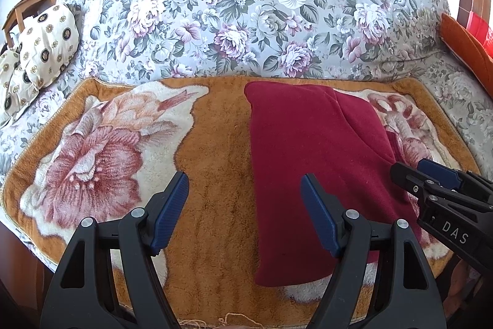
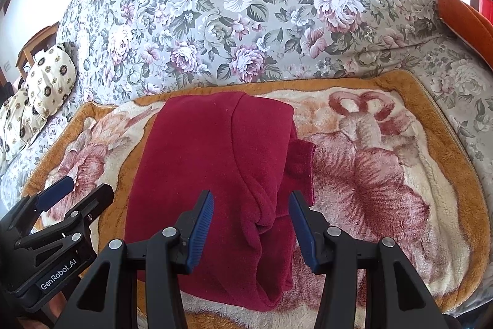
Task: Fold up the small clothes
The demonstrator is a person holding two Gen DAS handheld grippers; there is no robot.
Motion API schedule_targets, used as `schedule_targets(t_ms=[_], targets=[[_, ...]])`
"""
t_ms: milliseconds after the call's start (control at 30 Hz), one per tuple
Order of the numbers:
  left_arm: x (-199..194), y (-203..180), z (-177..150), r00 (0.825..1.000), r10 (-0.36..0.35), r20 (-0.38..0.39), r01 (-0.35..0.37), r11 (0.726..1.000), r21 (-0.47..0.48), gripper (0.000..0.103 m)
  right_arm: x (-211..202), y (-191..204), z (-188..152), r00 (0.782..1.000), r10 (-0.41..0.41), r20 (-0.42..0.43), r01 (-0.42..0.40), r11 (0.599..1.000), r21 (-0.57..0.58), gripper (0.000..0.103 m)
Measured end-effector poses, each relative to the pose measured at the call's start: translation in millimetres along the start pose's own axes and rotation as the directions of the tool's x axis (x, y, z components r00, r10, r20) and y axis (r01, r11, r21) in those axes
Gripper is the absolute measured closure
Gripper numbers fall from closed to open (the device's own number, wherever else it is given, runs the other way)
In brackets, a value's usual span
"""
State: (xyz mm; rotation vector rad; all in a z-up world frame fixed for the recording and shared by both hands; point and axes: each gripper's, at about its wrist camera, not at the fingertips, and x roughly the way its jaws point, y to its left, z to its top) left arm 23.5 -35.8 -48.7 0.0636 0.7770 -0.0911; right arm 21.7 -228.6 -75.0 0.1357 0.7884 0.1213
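Observation:
A dark red fleece garment [image 1: 311, 174] lies folded into a long narrow shape on an orange and cream flower blanket [image 1: 212, 162]. My left gripper [image 1: 245, 196] hovers open over the garment's left edge, with nothing between its blue pads. In the right wrist view the same garment [image 2: 215, 174] shows a folded-in layer and a small cuff sticking out on the right. My right gripper [image 2: 251, 205] stands open above the garment's near right part, a fabric ridge below the gap. The right gripper [image 1: 431, 174] also appears at the right of the left view, and the left gripper [image 2: 74, 190] at the lower left of the right view.
A grey flowered bedspread [image 1: 246, 5] bulges behind the blanket. Cream patterned pillows [image 1: 40, 51] lie at the far left by a wooden chair [image 1: 27, 8]. An orange cushion [image 1: 465, 48] stands at the right edge. The blanket's near edge [image 1: 215, 319] hangs close to me.

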Motion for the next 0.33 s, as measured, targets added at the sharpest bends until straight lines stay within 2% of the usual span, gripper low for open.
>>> schedule_targets(t_ms=[333], targets=[[-0.6,-1.4,1.3,1.000,-0.009,0.030,0.009,1.000,0.022,0.028,3.8,0.6,-2.5,1.000,0.004,-0.011,-0.004,1.000,0.001,0.054]])
